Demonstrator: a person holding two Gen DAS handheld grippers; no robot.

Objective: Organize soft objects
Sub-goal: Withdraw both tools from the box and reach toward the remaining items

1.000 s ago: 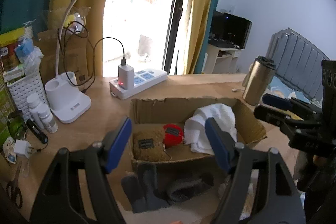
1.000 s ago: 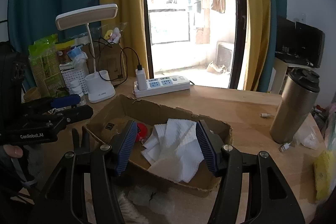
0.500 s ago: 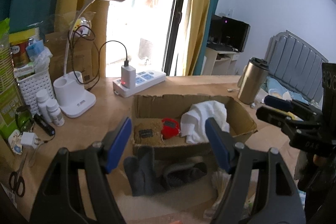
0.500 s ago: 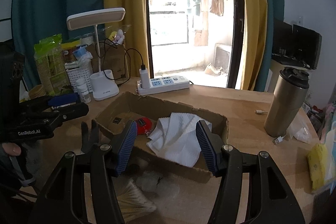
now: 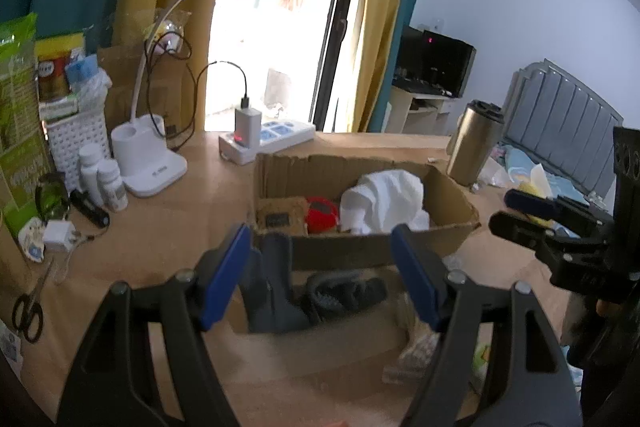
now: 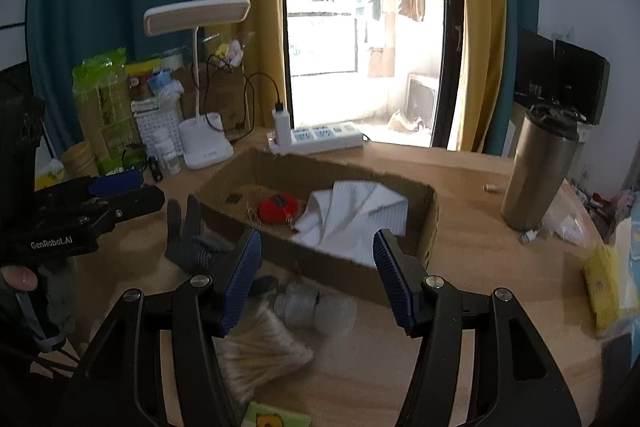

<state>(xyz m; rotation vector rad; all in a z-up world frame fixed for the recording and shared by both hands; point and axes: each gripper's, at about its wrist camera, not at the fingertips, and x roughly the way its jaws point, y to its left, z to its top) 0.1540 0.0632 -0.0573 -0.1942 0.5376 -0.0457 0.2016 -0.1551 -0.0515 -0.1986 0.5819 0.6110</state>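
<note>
An open cardboard box (image 5: 372,247) (image 6: 424,227) on the wooden desk holds a white cloth (image 5: 384,201) (image 6: 352,217), a red soft item (image 5: 322,215) (image 6: 278,207) and a brown pad (image 5: 280,215). A dark grey glove (image 5: 304,295) (image 6: 192,239) lies on the desk in front of the box. A bag of cotton swabs (image 6: 260,351) and a clear plastic wrap (image 6: 312,307) lie nearer. My left gripper (image 5: 320,279) is open and empty above the glove. My right gripper (image 6: 318,275) is open and empty in front of the box.
A white desk lamp (image 5: 152,163) (image 6: 204,147), a power strip (image 5: 268,141) (image 6: 320,141), bottles (image 5: 104,179) and a white basket (image 5: 76,143) stand at the left. A steel tumbler (image 5: 476,143) (image 6: 536,167) stands right. Scissors (image 5: 28,311) lie at the left edge.
Both grippers have pulled back and up from the box, so more of the desk, the glove and the cotton swabs show. Both stay open and empty.
</note>
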